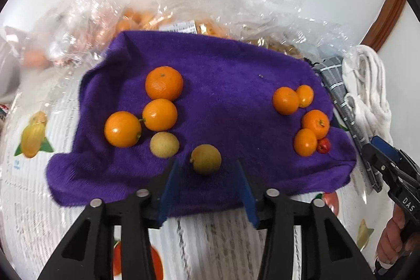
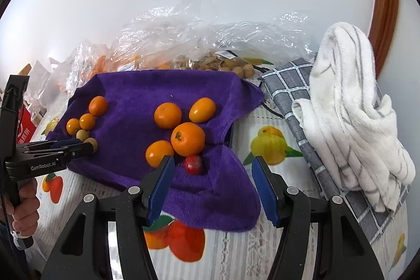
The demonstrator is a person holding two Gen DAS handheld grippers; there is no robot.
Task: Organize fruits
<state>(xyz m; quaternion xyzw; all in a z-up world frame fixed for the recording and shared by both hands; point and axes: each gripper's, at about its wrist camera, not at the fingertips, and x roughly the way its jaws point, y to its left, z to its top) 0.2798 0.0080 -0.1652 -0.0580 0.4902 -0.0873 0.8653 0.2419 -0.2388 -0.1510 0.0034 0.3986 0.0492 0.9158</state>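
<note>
A purple towel lies on the table with fruit in two groups. On its left are three oranges and a pale longan. A second longan lies just ahead of my open left gripper, between its fingertips but untouched. On the right are several small oranges and a red fruit. In the right wrist view my right gripper is open and empty, with the red fruit just ahead of its left finger and oranges beyond. The left gripper shows there at the left.
Clear plastic bags of oranges and longans lie behind the towel. A grey checked cloth and a white striped towel are piled at the right. The tablecloth has fruit prints. A white wall stands behind.
</note>
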